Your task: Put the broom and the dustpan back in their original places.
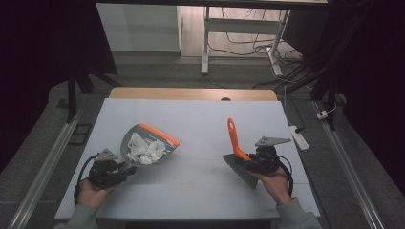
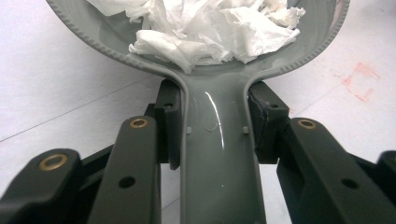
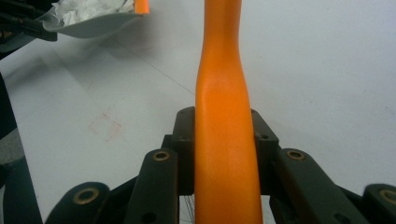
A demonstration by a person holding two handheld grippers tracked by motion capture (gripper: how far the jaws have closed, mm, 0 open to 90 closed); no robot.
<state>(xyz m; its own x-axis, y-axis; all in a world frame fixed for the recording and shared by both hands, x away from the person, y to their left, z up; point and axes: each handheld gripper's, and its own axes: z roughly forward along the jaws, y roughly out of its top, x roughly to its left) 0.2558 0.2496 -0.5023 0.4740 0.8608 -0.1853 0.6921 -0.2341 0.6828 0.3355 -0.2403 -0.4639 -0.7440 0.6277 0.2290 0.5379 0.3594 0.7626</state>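
Between the left gripper (image 2: pixel 217 128) jaws, a grey dustpan (image 1: pixel 149 144) handle is clamped; light crumpled tissue (image 2: pixel 212 32) is heaped inside, at the table (image 1: pixel 200 119) left. At right, the stiff orange brush (image 1: pixel 239 152) handle is pinched by the right gripper (image 3: pixel 224 149).

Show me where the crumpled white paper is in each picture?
High view: the crumpled white paper lies in the grey dustpan, left of the table's middle.
Left gripper view: at the top centre, inside the pan, just past the handle that the left tool clamps.
Right gripper view: a small bit in the top left corner, in the pan.
Shared landmark: the faint red square mark on the table.
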